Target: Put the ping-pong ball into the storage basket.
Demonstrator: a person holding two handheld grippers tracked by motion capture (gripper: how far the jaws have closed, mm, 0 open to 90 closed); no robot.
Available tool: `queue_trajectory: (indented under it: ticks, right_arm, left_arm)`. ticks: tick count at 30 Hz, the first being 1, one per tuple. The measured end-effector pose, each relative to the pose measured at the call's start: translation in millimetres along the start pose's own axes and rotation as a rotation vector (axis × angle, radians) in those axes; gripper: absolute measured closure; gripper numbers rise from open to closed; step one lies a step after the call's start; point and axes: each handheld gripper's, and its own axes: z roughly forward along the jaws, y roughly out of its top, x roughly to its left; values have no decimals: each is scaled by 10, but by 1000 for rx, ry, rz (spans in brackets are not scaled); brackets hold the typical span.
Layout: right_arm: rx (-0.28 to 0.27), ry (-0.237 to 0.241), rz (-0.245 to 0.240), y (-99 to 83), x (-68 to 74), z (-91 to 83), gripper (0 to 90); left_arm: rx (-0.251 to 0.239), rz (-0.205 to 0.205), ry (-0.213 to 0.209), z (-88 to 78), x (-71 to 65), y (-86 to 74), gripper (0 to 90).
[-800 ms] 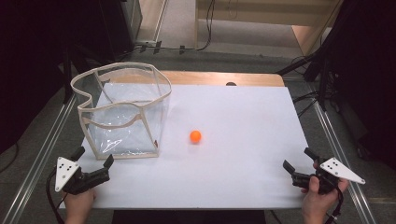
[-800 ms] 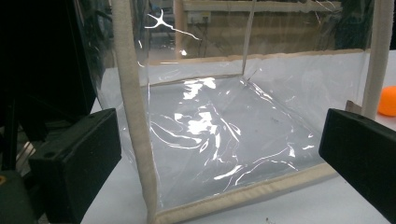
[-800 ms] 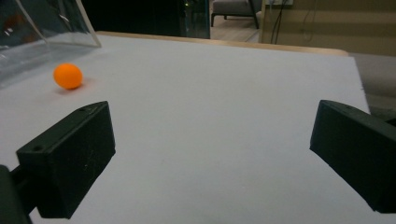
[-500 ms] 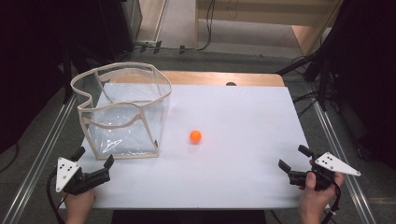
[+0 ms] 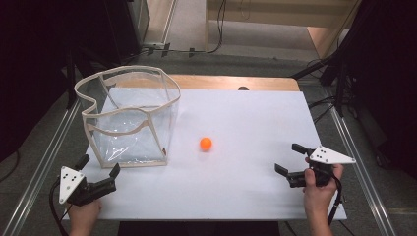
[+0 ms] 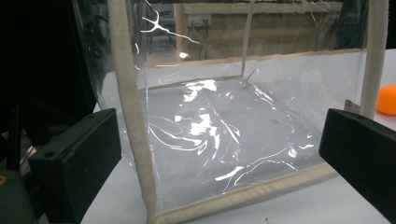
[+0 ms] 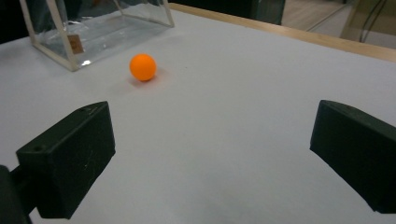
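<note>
An orange ball (image 5: 206,143) lies alone near the middle of the white table top (image 5: 246,118); it is also the orange ball (image 7: 143,67) ahead in the right gripper view and the orange ball (image 6: 387,99) at the right edge of the left gripper view. A clear plastic bin (image 5: 129,118) with cream edging stands at the left, empty. My left gripper (image 5: 99,170) rests open at the front left corner, facing the clear bin (image 6: 224,121). My right gripper (image 5: 289,158) is open with nothing between its jaws at the front right, pointing toward the ball.
A wooden strip (image 5: 231,81) runs along the table's far edge. Metal rails (image 5: 361,167) flank the table on both sides. Dark stands and cables sit on the floor beyond. The clear bin's corner (image 7: 70,46) lies just left of the ball.
The right hand has carried its gripper forward and a little leftward over the table toward the ball. The left gripper, ball and bin have stayed put.
</note>
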Motion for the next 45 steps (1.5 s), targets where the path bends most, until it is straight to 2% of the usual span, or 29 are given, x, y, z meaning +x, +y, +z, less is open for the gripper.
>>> queue_trajectory:
  ticks: [1,8,12,16,24,27,30,41,45]
  right_arm:
    - [9,14,6,34,-14,34,0]
    - [66,33,-29,201,21,224,0]
    - [90,43,-37,288,34,330,0]
    - [110,59,-47,390,60,422,0]
    - [162,101,-76,569,155,707,0]
    - [153,132,-72,629,178,799,0]
    - [169,149,-81,678,202,883,0]
    - [214,178,-121,831,298,1134,0]
    - [239,191,-150,894,347,1244,0]
  left_arm:
    - [0,0,-1,2,0,1,0]
    - [2,-10,-14,11,16,5,0]
    - [-13,0,-19,-12,10,-4,0]
    - [-7,5,-15,1,6,2,0]
    - [-11,-17,-19,0,29,4,0]
    - [-6,-12,-15,3,19,3,0]
    - [-9,-8,-18,-6,10,-1,0]
    - [-12,-10,-24,-8,12,-3,0]
    - [-8,-10,-22,-3,11,-2,0]
